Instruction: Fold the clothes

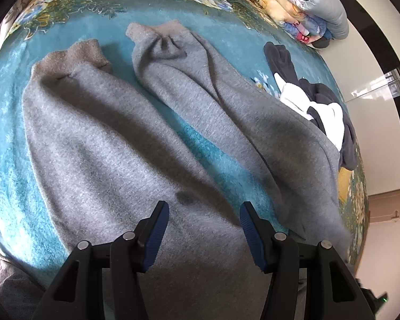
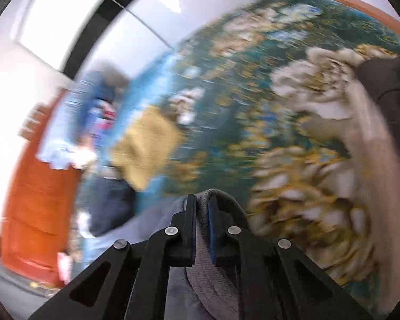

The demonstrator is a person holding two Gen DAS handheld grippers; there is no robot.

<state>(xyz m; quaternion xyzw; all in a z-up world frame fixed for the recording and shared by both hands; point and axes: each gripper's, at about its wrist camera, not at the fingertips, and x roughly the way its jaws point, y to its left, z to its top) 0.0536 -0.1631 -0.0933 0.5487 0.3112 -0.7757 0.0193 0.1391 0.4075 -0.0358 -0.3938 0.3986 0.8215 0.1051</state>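
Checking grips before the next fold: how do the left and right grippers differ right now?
The left gripper is open, holding nothing above the grey sweatpants; the right gripper is shut on grey ribbed fabric. The left view is sharp, the right motion-blurred. Both have black fingers.

— What is lying at the far right corner of the teal flowered blanket (image 1: 18,122)?
— Folded quilts (image 1: 306,8) are sitting stacked there.
— And beyond the right edge?
— A white wall (image 1: 381,144) is showing.
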